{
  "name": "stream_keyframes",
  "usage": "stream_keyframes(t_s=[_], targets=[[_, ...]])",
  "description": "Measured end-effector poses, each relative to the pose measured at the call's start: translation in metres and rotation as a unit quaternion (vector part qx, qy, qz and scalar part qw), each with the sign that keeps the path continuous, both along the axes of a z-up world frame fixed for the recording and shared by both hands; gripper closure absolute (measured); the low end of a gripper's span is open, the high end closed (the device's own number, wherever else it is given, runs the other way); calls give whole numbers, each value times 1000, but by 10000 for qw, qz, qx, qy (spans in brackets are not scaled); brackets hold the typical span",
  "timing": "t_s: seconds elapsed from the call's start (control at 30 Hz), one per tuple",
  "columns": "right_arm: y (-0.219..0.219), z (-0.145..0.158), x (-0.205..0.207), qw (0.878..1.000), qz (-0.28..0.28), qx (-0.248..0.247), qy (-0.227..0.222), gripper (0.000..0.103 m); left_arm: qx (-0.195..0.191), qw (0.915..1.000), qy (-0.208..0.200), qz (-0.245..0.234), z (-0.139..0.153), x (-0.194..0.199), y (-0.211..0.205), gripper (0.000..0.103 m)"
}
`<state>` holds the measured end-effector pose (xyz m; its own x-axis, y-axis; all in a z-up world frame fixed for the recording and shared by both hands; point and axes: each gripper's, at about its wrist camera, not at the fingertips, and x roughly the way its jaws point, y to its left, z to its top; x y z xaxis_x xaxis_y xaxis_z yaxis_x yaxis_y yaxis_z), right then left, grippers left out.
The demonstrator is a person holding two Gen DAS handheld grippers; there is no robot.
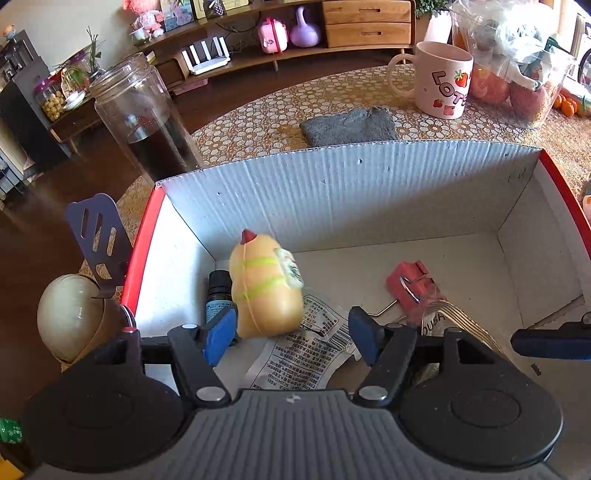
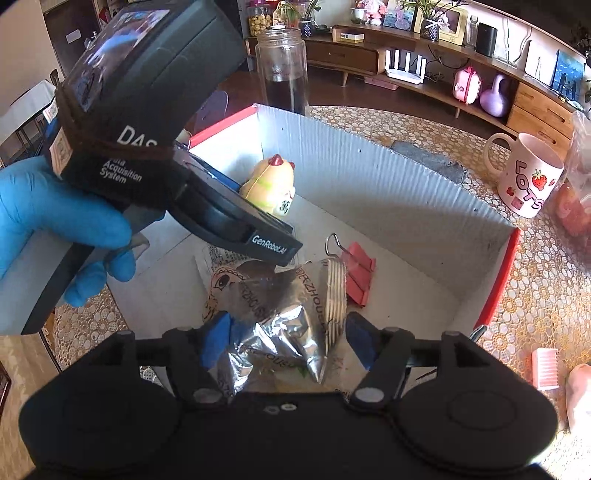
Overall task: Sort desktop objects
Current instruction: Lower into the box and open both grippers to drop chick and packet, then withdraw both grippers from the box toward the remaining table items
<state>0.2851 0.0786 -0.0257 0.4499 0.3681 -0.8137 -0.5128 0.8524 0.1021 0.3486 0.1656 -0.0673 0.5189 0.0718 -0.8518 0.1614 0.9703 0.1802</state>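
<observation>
A: What covers the worktop (image 1: 258, 110)?
B: A lace-patterned cloth. A grey towel (image 1: 349, 127) and pink mug (image 1: 443, 79) sit at twelve o'clock beyond the cardboard box (image 1: 351, 184); a glass jar (image 1: 144, 114) stands at ten. A wooden shelf unit (image 1: 365, 24) lines the far wall.
A: And the tongs?
B: Left tongs (image 1: 290, 336) stand wide, the yellow toy (image 1: 266, 288) loose in the box ahead of them. Right tongs (image 2: 284, 341) are apart too, a foil packet (image 2: 280, 317) between them, untouched by the pads.
</observation>
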Motion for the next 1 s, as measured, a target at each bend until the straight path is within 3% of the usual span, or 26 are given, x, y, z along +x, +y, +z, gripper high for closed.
stream_keyframes(t_s=[0.37,1.0], targets=[[-13,18,-13,9996,20,161,-221,21,-34,9999,-152,10,20,-16,-3,34],[-61,62,-63,9972,-90,430,-607,18,-126,9988,-460,-101,72,-78,-27,34]])
